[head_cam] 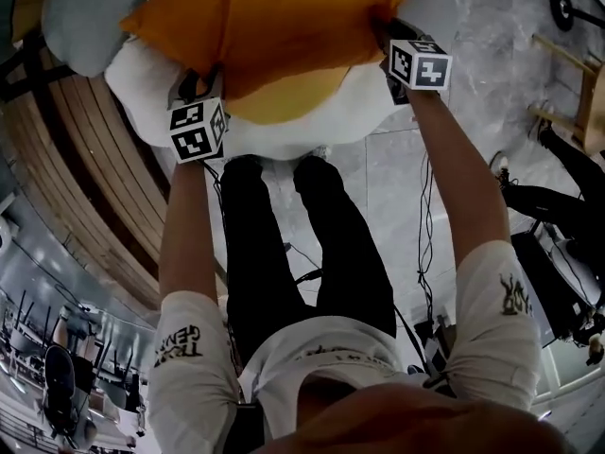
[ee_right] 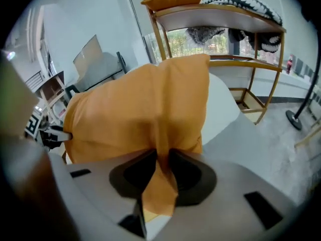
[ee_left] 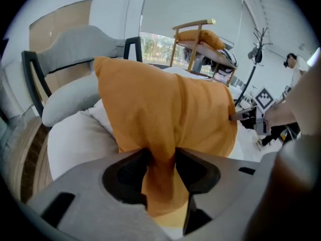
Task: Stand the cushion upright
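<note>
pinching the orange cushion, left hand-held gripper and right hand-held gripper each clamp its fabric.

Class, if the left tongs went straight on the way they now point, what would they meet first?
The orange cushion: the left tongs pinch its fabric, so nothing lies between.

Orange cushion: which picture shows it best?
The left gripper view. The orange cushion sits in the middle, sharp, with its top edge and both sides in sight. The right gripper view shows most of it too, but blurrier. The head view cuts off its top.
</note>
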`<state>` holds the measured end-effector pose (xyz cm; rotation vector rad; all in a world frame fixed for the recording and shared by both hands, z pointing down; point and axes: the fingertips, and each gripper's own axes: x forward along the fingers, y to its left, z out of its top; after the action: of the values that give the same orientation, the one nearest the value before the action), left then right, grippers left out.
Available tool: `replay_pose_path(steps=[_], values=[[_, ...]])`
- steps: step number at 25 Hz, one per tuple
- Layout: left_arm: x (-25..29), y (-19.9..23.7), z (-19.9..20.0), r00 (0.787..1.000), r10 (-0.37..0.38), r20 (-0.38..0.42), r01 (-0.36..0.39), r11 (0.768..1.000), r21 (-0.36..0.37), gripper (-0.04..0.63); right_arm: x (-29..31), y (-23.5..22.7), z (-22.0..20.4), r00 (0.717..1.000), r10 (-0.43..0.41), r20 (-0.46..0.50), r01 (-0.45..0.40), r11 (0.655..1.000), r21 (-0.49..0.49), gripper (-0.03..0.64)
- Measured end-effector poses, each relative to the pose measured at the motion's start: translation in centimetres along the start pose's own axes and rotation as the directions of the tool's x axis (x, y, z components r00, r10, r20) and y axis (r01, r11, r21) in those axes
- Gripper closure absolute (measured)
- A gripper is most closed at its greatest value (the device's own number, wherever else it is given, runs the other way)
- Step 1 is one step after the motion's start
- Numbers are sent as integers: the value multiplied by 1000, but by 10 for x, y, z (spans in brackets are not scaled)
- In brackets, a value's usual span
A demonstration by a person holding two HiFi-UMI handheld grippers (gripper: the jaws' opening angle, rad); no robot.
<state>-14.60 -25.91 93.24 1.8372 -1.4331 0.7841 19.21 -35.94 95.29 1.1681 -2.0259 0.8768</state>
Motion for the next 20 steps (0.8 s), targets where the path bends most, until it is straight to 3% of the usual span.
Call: replay_pose_path(steps=[3, 5, 8, 9, 10, 11, 14, 17, 20], values=[[-3, 11, 0, 1000, -5, 9, 5, 997, -83, 326, -1, -6, 3, 999, -29, 31, 29, 999, -20, 470], [-12, 15, -1, 1000, 23, -6, -24, 997, -72, 302, -16, -12, 9, 992, -103, 79, 110, 990, -90, 422], [-36, 9, 0, 998, 55, -7, -55, 998, -6, 325, -61, -3, 19, 967, -179, 180, 209, 963, -169, 423], [-47, 6, 6, 997, 72, 9, -73, 997, 31, 400, -78, 7, 21, 965, -172, 199, 209, 960, -183, 459], [-59, 2, 15, 995, 95, 35, -97, 993, 70, 490, -94, 19, 25, 963, -151, 221, 195, 961, -195, 566], [-71, -2, 27, 991, 112, 69, -119, 988, 103, 557, -110, 33, 30, 962, -117, 248, 169, 965, -200, 575], [-110, -19, 64, 979, 109, 169, -131, 984, 123, 574, -148, 83, 41, 948, -26, 317, 78, 985, -154, 578], [-158, -53, 78, 974, 74, 213, -89, 994, 63, 575, -190, 131, 51, 932, 8, 361, 30, 994, -100, 581], [-199, -88, 123, 958, 37, 283, -64, 994, 88, 575, -225, 165, 91, 901, 31, 432, -9, 999, -53, 583]])
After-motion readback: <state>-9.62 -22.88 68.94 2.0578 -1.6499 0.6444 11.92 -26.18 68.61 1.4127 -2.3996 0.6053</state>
